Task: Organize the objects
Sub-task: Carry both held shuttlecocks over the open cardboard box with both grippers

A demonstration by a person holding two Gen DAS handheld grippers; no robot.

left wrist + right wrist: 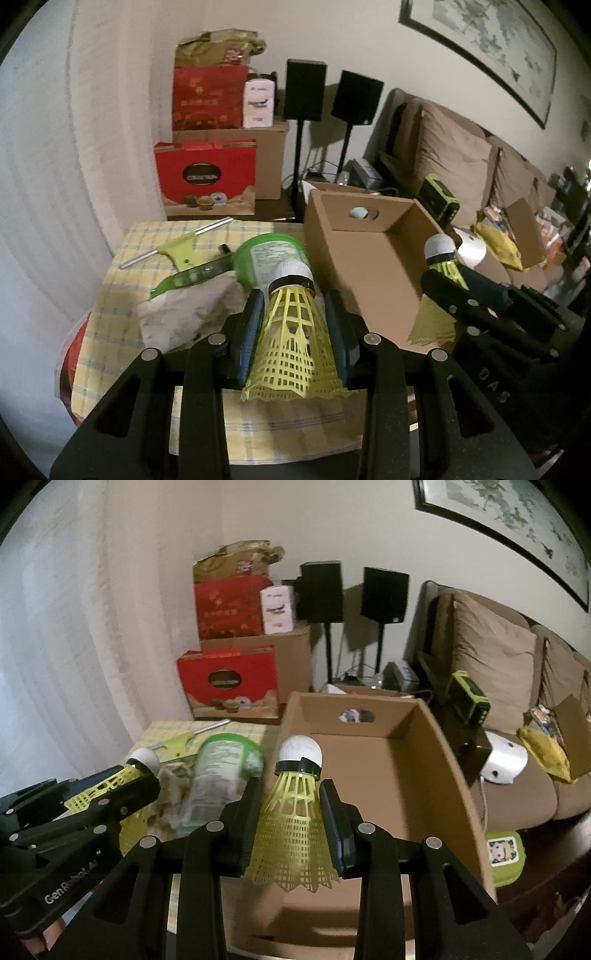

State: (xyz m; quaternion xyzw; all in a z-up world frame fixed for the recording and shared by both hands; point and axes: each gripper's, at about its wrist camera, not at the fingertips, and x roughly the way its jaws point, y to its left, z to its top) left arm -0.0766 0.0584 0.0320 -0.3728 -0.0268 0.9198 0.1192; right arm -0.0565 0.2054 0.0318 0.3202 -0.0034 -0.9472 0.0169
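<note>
A: Left claw (293, 325) first: what is between its pads?

B: One yellow shuttlecock (291, 332), white cork pointing away from the camera, the plastic skirt pinched on both sides by the blue pads. So it is closed on that one.

A: And the right claw (291, 812)?

B: Same story. It grips a second shuttlecock (295, 812) by the skirt, cork forward, pads touching both flanks.

A: Where does each sit against the cardboard box (373, 266)?

B: In the left wrist view the box is at about one o'clock from the held shuttlecock, open on top, on the checked cloth of the surface (122, 325). The right claw shows at three o'clock, over the box's right side. In the right wrist view the box fills the middle and right, and the cork shows against its inside.

A: Anything in the box?

B: I can see a round hand hole (356, 715) in the far wall; the floor of the box looks bare where it shows.

A: What else is on the cloth?

B: A green-lidded tub (269, 258) at eleven o'clock from the left claw, just beyond the cork. A crumpled grey rag (184, 310) lies at nine o'clock, and a green-handled tool with a metal rod (177, 243) lies farther back, at ten o'clock.

A: Beyond the surface?

B: Red gift boxes (207, 173) stacked at twelve o'clock, two black speakers (306, 90) on stands, and a tan sofa (509, 686) at two o'clock.
</note>
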